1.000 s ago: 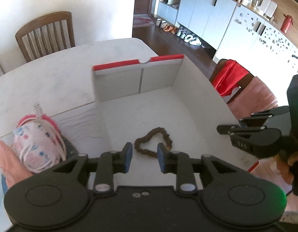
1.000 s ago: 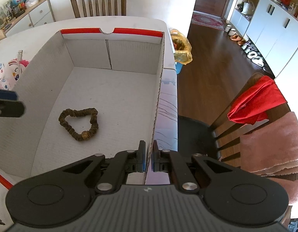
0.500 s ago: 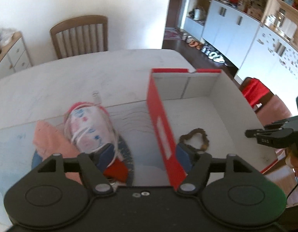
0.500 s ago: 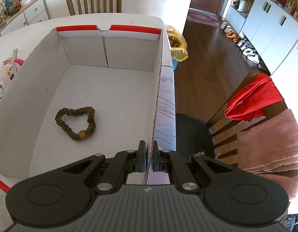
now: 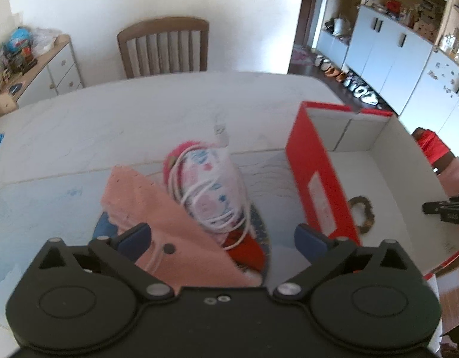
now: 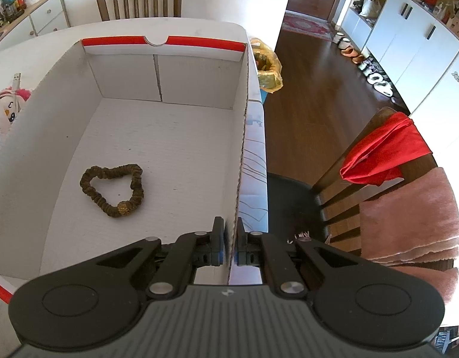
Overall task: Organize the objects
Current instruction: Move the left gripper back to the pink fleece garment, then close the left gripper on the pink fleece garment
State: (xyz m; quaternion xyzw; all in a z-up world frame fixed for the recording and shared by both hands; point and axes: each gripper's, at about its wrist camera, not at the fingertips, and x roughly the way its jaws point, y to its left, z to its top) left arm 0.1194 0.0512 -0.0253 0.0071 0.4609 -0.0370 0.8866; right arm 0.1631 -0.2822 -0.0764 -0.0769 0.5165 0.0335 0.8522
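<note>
A red and white cardboard box [image 6: 244,137] stands open on the table, with a brown hair scrunchie [image 6: 113,189] on its floor. My right gripper [image 6: 228,238] is shut on the box's right wall near its front corner. My left gripper [image 5: 222,237] is wide open and empty, above a pile left of the box [image 5: 315,173]: a pink cloth [image 5: 145,197], a patterned pouch wrapped in white cable [image 5: 211,188], and red and blue items beneath. The scrunchie [image 5: 363,211] and the right gripper [image 5: 447,208] also show in the left wrist view.
A wooden chair [image 5: 163,47] stands at the table's far side. A chair with a red cloth [image 6: 384,149] and a pink towel stands right of the box. A yellow bag [image 6: 266,71] sits beyond the table's far right corner. A white dresser [image 5: 41,74] is far left.
My left gripper has moved left out of the box to above the pile and has opened wider. The right gripper still holds the box wall.
</note>
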